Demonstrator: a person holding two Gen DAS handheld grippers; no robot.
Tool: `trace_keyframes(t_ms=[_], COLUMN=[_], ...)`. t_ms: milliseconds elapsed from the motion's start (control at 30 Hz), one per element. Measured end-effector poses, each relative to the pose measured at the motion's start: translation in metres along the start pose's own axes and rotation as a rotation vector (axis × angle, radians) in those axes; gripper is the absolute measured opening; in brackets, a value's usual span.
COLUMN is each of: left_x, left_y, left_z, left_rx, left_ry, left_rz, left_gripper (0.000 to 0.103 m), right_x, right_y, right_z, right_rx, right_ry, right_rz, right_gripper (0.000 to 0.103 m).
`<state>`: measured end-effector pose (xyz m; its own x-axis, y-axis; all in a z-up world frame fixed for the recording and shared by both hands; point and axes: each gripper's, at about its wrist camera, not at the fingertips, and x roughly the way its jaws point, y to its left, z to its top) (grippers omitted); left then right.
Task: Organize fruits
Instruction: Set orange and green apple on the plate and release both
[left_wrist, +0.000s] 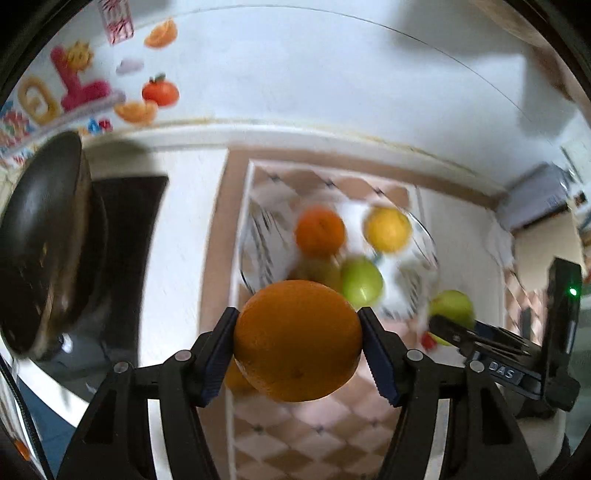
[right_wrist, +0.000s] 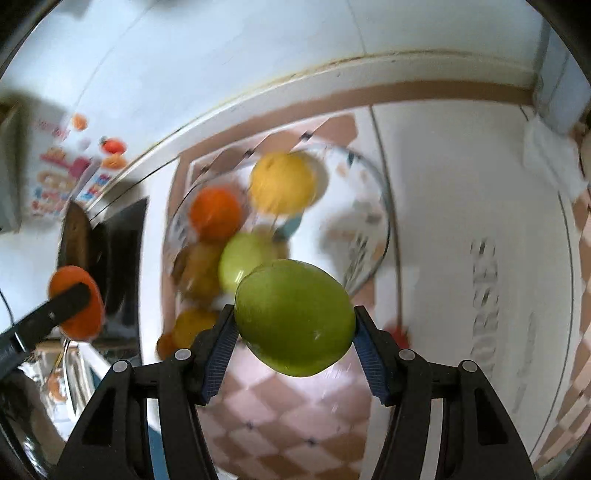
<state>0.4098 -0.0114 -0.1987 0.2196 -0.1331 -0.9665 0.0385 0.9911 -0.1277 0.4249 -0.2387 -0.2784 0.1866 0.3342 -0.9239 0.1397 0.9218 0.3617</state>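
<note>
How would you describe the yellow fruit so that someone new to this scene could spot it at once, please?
Start at the clear glass bowl standing on the checked cloth. Of the fruits inside it, the yellow fruit lies at the far side, beside a small orange and beyond a green apple. It is the only plain yellow one there.

The clear glass bowl (left_wrist: 424, 236) is looking smeared with blur, so its rim is hard to follow. A brownish round fruit (right_wrist: 199, 273) in it is hiding partly behind the pale green apple (right_wrist: 245, 258). The big orange (left_wrist: 297, 339) is covering 1 small orange fruit (left_wrist: 232, 376). Letters on the white cloth (right_wrist: 487, 302) are blurring too much to read.
</note>
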Motion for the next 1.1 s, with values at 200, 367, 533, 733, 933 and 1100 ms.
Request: trace_keyframes(t_ms=[200, 367, 533, 733, 933, 1100], left_x=[0.054, 0.097, 0.122, 0.132, 0.132, 0.113], left_y=[0.017, 0.019, 0.018, 0.024, 0.032, 0.037], left_z=[0.047, 0.063, 0.069, 0.068, 0.068, 0.071], left_rx=[-0.019, -0.017, 0.006, -0.008, -0.04, -0.055], left_ry=[0.098, 0.177, 0.225, 0.261, 0.255, 0.198], left_rz=[0.058, 0.084, 0.108, 0.096, 0.07, 0.061], left_gripper=[0.063, 0.063, 0.063, 0.063, 0.067, 0.09], right_x=[0.036, 0.051, 0.058, 0.061, 0.045, 0.029], right_y=[0.002, -0.008, -0.009, -0.008, -0.002, 0.005], right_z=[0.029, 0.032, 0.036, 0.039, 0.04, 0.035], right_rx=[-0.027, -0.001, 0.014, 0.012, 0.009, -0.02], right_ry=[0.042, 0.065, 0.082, 0.103, 0.074, 0.044], right_rz=[-0.079, -0.097, -0.1, -0.113, -0.119, -0.186], right_gripper=[0.064, 0.064, 0.065, 0.071, 0.087, 0.092])
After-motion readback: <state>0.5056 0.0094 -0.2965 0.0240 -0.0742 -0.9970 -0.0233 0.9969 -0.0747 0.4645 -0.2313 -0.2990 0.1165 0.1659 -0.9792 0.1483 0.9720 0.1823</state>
